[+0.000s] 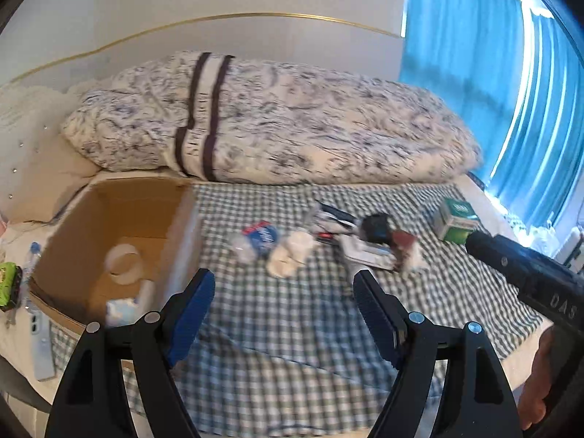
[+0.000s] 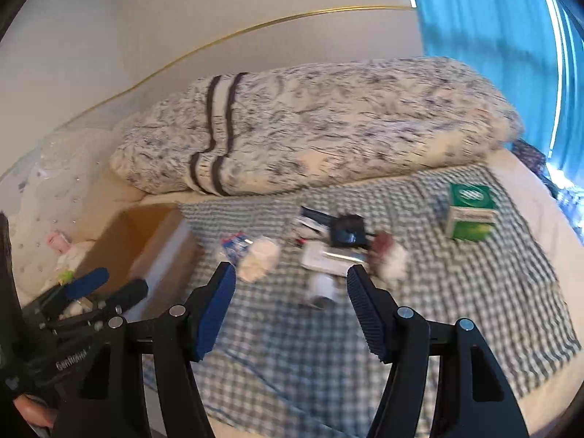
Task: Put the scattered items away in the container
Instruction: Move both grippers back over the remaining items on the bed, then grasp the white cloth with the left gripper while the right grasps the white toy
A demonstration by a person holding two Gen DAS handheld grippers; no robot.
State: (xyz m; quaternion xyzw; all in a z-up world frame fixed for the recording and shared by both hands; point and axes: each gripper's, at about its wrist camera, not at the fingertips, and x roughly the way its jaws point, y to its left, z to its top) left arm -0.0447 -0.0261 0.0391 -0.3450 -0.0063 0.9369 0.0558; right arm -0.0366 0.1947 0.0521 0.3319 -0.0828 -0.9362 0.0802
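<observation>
Both the left gripper (image 1: 283,306) and right gripper (image 2: 290,301) hover with jaws spread wide, holding nothing; the cardboard box (image 1: 109,226) sits at left. Scattered items (image 1: 328,241) lie mid-cloth on the checked cloth (image 1: 292,346); a green carton (image 2: 471,211) stands far right.

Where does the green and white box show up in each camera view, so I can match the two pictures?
Left wrist view: the green and white box sits at the right, on the checked cloth, near the curtain.
Right wrist view: the box is upper right, on the same cloth, apart from the central clutter.
Shared landmark: the patterned pillow with two dark stripes, behind the cloth.
</observation>
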